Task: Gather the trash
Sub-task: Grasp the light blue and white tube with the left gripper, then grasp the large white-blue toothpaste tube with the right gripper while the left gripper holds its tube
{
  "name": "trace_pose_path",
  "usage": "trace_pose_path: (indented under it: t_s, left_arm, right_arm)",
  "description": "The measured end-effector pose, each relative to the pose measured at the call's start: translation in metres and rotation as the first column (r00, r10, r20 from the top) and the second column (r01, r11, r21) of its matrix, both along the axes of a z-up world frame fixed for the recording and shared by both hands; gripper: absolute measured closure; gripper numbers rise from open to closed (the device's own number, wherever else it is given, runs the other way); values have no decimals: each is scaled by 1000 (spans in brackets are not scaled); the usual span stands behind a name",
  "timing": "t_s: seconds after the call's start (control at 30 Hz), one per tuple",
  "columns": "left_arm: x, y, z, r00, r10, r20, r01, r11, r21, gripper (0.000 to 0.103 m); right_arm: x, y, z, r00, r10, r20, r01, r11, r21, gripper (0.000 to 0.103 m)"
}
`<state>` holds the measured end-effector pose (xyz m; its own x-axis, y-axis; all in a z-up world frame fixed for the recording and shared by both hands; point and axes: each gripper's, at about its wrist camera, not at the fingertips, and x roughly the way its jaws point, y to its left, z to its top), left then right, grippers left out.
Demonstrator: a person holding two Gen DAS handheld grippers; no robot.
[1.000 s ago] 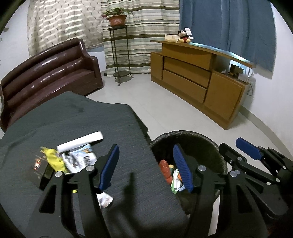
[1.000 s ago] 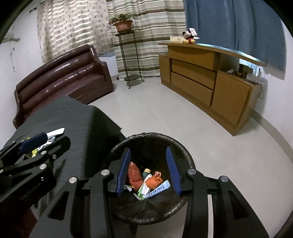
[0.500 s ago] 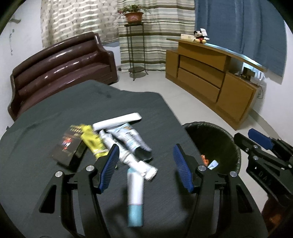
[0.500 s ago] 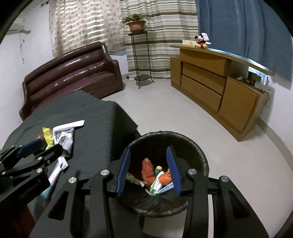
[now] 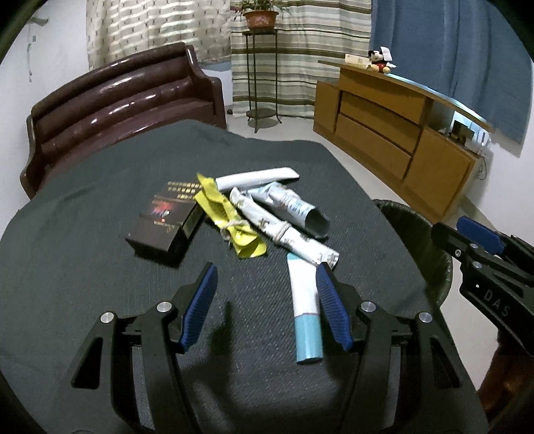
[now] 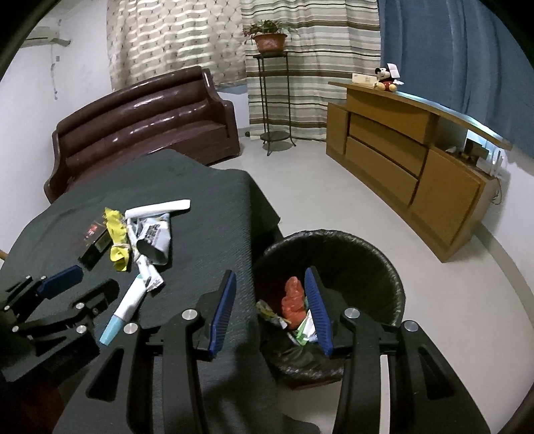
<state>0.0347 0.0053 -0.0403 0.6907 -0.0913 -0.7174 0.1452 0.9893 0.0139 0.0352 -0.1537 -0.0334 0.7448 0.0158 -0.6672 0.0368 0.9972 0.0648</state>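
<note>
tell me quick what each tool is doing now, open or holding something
Left tool: open, holding nothing, over the table.
Right tool: open, holding nothing, by the bin.

Beyond the dark grey cloth-covered surface [image 5: 100, 200] you have a glossy maroon leather sofa [image 5: 126, 100], a potted plant on a thin black metal stand [image 5: 261, 16], and a long brown wooden cabinet [image 5: 393, 140] bearing a small mouse plush toy [image 5: 378, 61].

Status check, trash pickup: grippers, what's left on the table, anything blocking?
Left gripper open, empty, over dark tablecloth. Right gripper open, empty, above black bin. White tube with blue cap nearest left's jaws. Nothing blocking.
</note>
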Motion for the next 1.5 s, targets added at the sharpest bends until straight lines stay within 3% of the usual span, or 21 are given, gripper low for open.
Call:
trace_pose_path:
  t_s: [0.4,0.5,0.6,0.8,0.83,1.23,1.5]
  left_arm:
    - [11,-3,-19,995,-53,-90,51,998,-23,44]
    - [11,-5,-21,992,-72,-99,70,997,-25,47]
    - [9,-7,-22,992,-86,-95,84,996,-18,55]
    - [4,-13,-22,987,-143,-77,141,990,-23,84]
    - [3,-14,-22,986,-149,-77,147,989,-31,86]
    - [-6,11,-18,988,-127,-90,118,989,-93,89]
    - [-9,43,1,998,-49,-40,44,992,-117,89]
  right_arm:
    - [1,10,-10,1000,2,-27,-2,1000,3,60]
    - [3,10,-11,999,1,-33,0,1000,7,60]
    - [6,10,-12,999,1,-37,-1,1000,10,60]
    - [8,10,-14,999,3,-40,-3,1000,14,60]
    - [8,10,-14,999,3,-40,-2,1000,14,60]
    - [12,19,-13,999,23,-37,-22,1000,18,60]
    - [24,41,-8,997,66,-25,-66,998,21,60]
